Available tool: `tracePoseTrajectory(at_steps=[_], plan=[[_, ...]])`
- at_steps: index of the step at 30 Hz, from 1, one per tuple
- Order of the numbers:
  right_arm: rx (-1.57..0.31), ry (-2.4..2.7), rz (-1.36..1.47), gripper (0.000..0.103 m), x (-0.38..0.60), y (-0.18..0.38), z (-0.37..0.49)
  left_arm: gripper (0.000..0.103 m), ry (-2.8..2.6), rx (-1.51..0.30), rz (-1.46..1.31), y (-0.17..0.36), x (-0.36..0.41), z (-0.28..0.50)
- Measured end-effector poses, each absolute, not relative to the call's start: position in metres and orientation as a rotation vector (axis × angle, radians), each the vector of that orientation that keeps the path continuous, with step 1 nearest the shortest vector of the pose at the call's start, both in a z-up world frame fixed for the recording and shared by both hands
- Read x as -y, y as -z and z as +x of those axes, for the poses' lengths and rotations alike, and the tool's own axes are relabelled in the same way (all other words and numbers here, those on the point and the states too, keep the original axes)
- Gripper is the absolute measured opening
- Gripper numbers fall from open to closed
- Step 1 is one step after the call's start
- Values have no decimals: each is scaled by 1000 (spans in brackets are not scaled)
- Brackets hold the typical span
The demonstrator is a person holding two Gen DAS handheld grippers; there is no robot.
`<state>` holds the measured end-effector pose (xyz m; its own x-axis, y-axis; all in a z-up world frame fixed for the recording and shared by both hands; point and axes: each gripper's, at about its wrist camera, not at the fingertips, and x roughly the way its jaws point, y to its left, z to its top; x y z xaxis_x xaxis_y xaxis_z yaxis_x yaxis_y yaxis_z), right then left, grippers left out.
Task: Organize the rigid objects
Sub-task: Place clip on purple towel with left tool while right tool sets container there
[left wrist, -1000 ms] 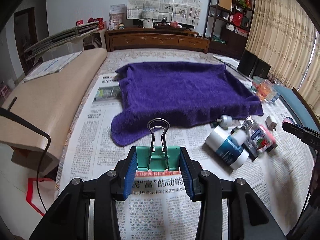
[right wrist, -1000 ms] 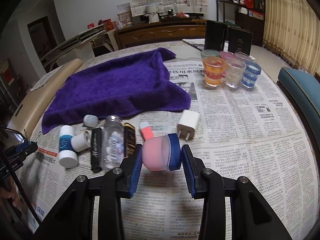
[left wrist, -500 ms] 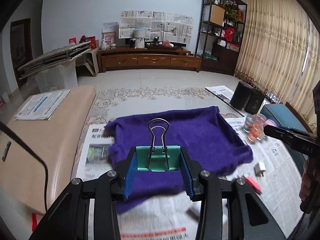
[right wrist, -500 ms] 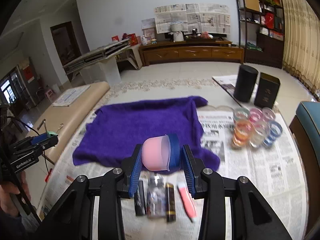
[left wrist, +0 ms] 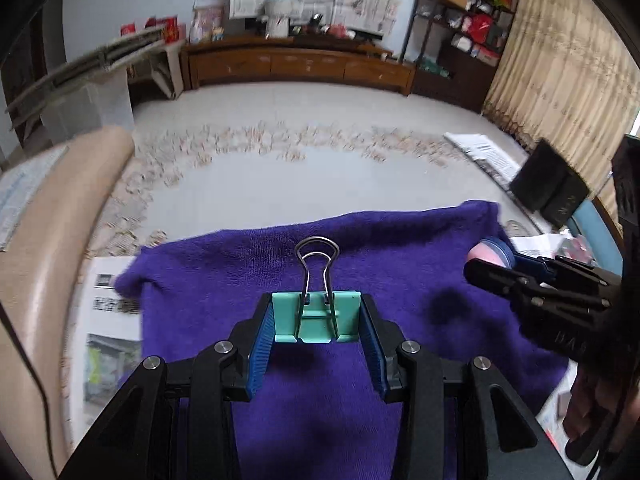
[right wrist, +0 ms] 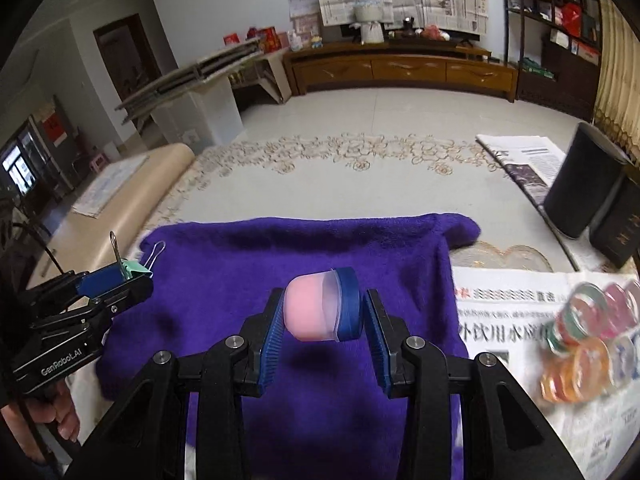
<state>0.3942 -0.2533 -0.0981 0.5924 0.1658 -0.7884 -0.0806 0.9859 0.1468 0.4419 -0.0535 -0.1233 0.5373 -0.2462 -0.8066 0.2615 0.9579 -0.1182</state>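
Note:
My left gripper (left wrist: 317,330) is shut on a teal binder clip (left wrist: 316,318) with wire handles pointing forward, held above the purple towel (left wrist: 380,280). My right gripper (right wrist: 323,318) is shut on a small pink jar with a blue lid (right wrist: 322,306), lying sideways between the pads, also above the purple towel (right wrist: 280,252). In the left wrist view the right gripper (left wrist: 508,268) with the pink jar (left wrist: 490,252) comes in from the right. In the right wrist view the left gripper (right wrist: 120,280) with the clip (right wrist: 134,268) shows at the left, held by a hand (right wrist: 56,420).
Newspaper (right wrist: 516,304) covers the table to the right of the towel, with a cluster of coloured glass cups (right wrist: 588,340) on it. Two black boxes (right wrist: 592,196) stand at the far right. A beige padded bench (left wrist: 36,260) runs along the left. Patterned table surface lies beyond the towel.
Both grippers have moved forward from above the newspaper and the scattered bottles to above the purple towel, each keeping its object. The bottles and charger have dropped out of view.

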Motion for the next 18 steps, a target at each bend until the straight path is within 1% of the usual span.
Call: tracePoseTrajectory(at_steps=[5, 8, 18], plan=[[-995, -136, 47, 38, 242, 130, 427, 39, 257, -1011, 43, 142, 52, 456], [-1019, -120, 2, 38, 239, 140, 433, 39, 237, -1035, 81, 151, 54, 458], [-1072, -119, -43, 39, 236, 156, 434, 40, 221, -1073, 133, 157, 60, 460]])
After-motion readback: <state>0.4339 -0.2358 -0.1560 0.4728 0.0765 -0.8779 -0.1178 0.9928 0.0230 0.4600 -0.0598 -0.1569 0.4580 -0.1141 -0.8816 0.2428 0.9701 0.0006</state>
